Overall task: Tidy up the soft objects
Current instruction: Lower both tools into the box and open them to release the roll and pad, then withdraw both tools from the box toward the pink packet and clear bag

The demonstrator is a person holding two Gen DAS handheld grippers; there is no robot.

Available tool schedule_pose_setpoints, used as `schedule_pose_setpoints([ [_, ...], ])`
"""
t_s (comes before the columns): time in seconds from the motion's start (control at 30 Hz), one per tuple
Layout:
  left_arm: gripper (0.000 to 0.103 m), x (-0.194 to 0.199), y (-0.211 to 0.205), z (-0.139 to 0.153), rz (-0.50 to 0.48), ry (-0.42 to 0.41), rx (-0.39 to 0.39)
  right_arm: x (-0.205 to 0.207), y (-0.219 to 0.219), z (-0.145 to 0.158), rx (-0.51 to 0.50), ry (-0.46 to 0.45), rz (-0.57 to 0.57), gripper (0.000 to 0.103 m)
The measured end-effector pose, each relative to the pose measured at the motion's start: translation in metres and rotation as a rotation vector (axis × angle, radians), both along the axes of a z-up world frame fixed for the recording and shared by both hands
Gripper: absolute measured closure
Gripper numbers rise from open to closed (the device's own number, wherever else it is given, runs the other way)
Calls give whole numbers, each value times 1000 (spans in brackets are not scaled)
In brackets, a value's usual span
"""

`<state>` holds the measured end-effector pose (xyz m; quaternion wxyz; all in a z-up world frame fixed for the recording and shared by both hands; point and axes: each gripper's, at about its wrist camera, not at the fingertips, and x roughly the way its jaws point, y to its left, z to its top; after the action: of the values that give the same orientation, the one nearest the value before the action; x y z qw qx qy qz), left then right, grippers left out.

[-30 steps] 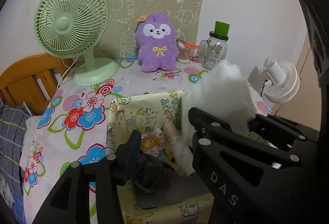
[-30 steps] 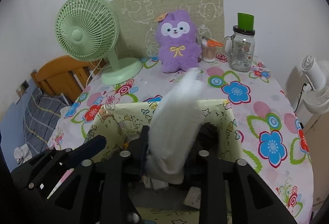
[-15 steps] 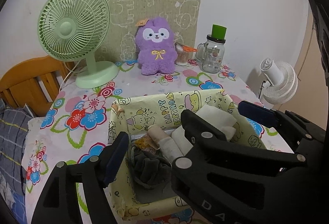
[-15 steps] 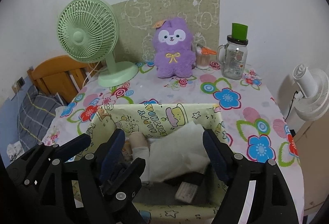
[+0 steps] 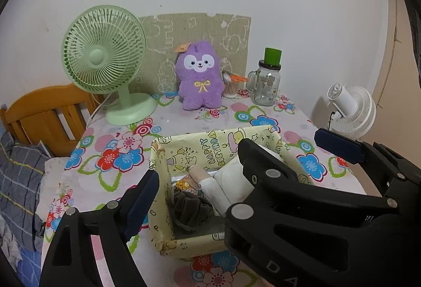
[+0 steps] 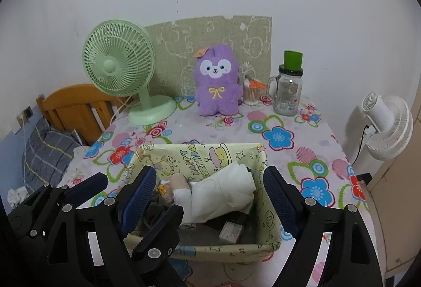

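A pale yellow cartoon-print fabric box [image 6: 260, 231] [image 5: 160, 171] stands on the flowered table. In it lie a white folded cloth [image 6: 226, 189] [image 5: 231, 179], a rolled beige-and-white sock [image 6: 177, 185] [image 5: 205, 179] and a dark grey scrunched cloth [image 5: 190, 209]. A purple plush toy [image 6: 217, 84] [image 5: 200, 77] sits upright at the back of the table. My right gripper [image 6: 208, 189] is open and empty, held over the box. My left gripper [image 5: 197, 171] is open and empty, above the box's left side.
A green desk fan [image 6: 118, 68] stands at the back left. A glass jar with a green lid [image 6: 288, 89] and a cotton-swab cup [image 6: 251, 93] stand at the back right. A white fan [image 6: 386, 126] is beyond the right edge. A wooden headboard [image 6: 73, 108] is on the left.
My right gripper opened and let the white cloth go into the box. Both grippers have pulled back and up from the box.
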<state>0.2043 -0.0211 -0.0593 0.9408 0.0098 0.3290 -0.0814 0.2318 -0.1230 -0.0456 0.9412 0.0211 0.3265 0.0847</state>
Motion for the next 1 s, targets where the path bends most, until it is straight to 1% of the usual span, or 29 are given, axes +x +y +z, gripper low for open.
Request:
schedule_pose_setpoints([
  [0.17,16,-12,-1,10,3,-28,9,-16,-3,11,6,-27,-6,16],
  [0.27,15,-20,-3,15,4,-44,14,-25,-6,17,10,-44,-12,13],
  [0.43,12,-32,-5,23,13,-64,24,-39,-8,26,11,-63,-19,13],
  [0.63,11,-49,-7,28,19,-87,30,-55,-11,32,15,-83,-19,12],
  [0.77,10,-63,-8,33,17,-104,29,-70,-14,38,18,-103,-21,8],
  [1.0,9,-84,-11,36,15,-124,21,-93,-19,44,17,-127,-27,5],
])
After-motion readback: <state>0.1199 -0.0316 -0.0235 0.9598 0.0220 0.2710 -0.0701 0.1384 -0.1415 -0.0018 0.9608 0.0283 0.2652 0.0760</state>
